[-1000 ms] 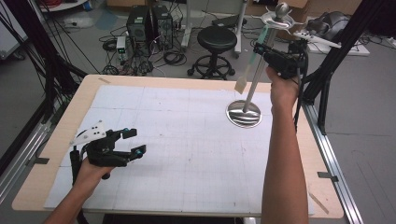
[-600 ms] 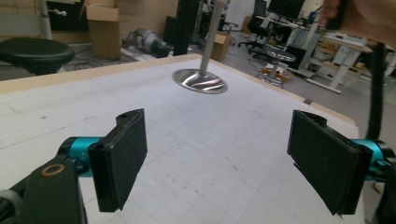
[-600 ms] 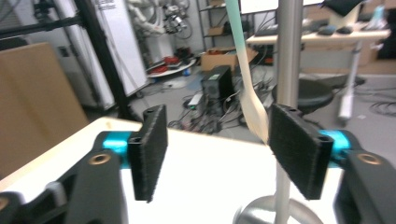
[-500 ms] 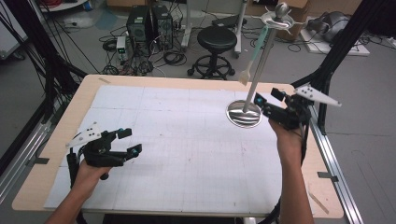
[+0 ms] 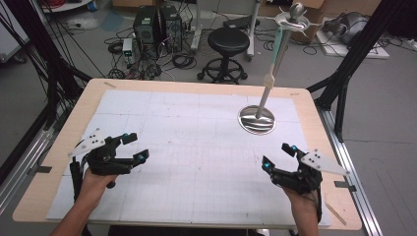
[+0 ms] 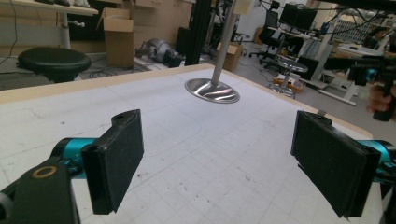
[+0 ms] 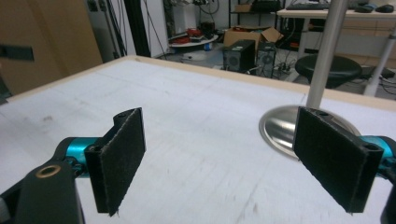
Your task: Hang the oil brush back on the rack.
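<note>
My left gripper (image 5: 135, 146) rests low over the white gridded mat (image 5: 196, 147) at its left side, jaws wide apart and nothing between them; its own view shows the same open gap (image 6: 217, 163). My right gripper (image 5: 279, 156) hovers near the mat's front right corner, also open and empty, its gap (image 7: 219, 158) facing across the mat. A metal stand with a round shiny base (image 5: 256, 119) and a tall upright pole (image 5: 272, 73) sits at the back right of the mat. The base (image 6: 212, 89) shows ahead in the left gripper view and the base (image 7: 280, 128) beside the right jaw.
The wooden table edge (image 5: 59, 128) frames the mat. Beyond the far edge stand a black stool (image 5: 227, 42), computer towers (image 5: 152, 24) and cables on the floor. Black frame posts (image 5: 344, 73) rise at the right.
My right gripper has come down from high up by the stand's pole to low over the front right of the mat. The left gripper has hardly moved.
</note>
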Demonstrator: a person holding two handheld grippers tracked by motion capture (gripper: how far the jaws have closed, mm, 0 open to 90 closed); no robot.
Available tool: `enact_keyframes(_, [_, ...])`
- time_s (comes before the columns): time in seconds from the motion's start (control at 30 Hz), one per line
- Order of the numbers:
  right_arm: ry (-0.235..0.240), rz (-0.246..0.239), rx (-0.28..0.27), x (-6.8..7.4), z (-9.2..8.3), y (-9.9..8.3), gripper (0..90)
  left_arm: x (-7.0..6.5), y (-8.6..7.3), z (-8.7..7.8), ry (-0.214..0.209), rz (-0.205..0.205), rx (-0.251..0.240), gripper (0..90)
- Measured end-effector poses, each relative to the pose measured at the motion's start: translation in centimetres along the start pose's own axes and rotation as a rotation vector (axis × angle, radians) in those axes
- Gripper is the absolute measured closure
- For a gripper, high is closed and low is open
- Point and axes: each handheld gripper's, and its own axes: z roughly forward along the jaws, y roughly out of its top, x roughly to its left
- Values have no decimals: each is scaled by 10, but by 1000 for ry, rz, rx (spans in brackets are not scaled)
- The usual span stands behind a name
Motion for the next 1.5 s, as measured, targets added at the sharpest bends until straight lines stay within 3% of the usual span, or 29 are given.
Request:
enact_keyframes(0.1, [6,19,11,4,-9,-13,162,-1,-1,-1,-1,5,-1,176])
enact_keyframes(0.63, [-5,56,16,5,-24,-21,162,1,-7,-4,16,-16,-14,178])
enact_keyframes(1.03, [7,52,39,10,-17,-22,162,-4,-10,-6,7,-11,-3,180])
enact_keyframes(1.5, [8,46,30,11,-15,-20,163,-5,-11,-4,14,-21,-10,182])
